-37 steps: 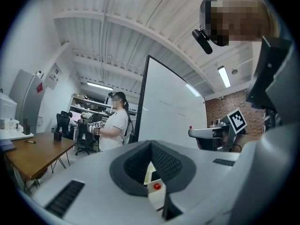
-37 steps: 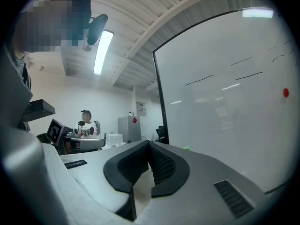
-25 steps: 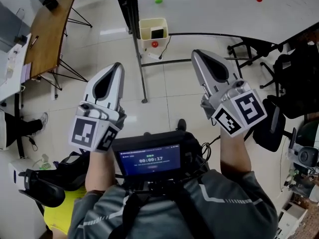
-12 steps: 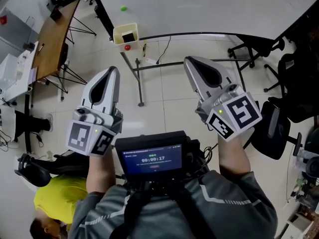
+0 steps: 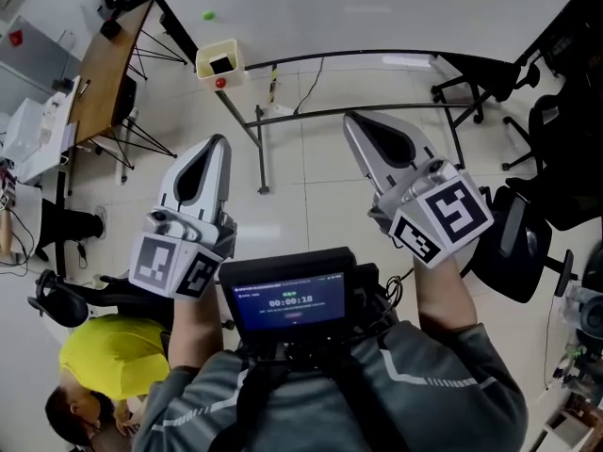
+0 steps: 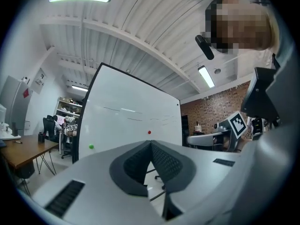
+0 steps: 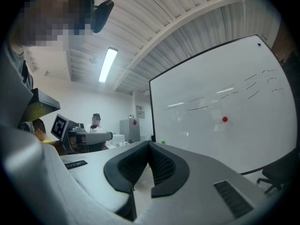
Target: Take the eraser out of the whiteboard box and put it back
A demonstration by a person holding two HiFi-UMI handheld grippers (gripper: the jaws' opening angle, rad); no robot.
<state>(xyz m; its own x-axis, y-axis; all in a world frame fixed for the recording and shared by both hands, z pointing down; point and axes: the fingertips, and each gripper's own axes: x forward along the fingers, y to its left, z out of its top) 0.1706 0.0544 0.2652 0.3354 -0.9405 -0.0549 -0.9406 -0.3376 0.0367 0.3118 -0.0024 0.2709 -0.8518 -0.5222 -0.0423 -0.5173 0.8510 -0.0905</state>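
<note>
Starting nearest the wearer, one black chest-mounted screen (image 5: 287,301) shows a lit timer against a grey jacket (image 5: 452,384); two forearms reach out on either side of it, each carrying one white two-jaw gripper above the pale tiled floor (image 5: 311,168). The left gripper (image 5: 219,143) has its jaws pressed together with nothing between them, as its own view shows; the right gripper (image 5: 352,119) is likewise clamped closed and empty; each bears one cube with black-and-white square markers, two cubes in all. At the lower left is one person in a yellow top (image 5: 104,356).

Farther off, one brown wooden desk (image 5: 99,73) stands at the left; at least two black office chairs (image 5: 556,158) crowd the right. Beyond the gripper tips, well apart from both, stands one large whiteboard (image 5: 396,8) on a black metal stand (image 5: 259,153). One small cream whiteboard box (image 5: 205,56) sits near the board's lower edge; one dark eraser (image 5: 220,64) lies inside it, touched by neither gripper; one small red round thing (image 5: 220,83) shows just under the box. On the board's face are two round magnets; one green magnet (image 5: 208,14) lies above the box; one red magnet (image 6: 149,132) appears only in the two gripper views, to the green one's right.
</note>
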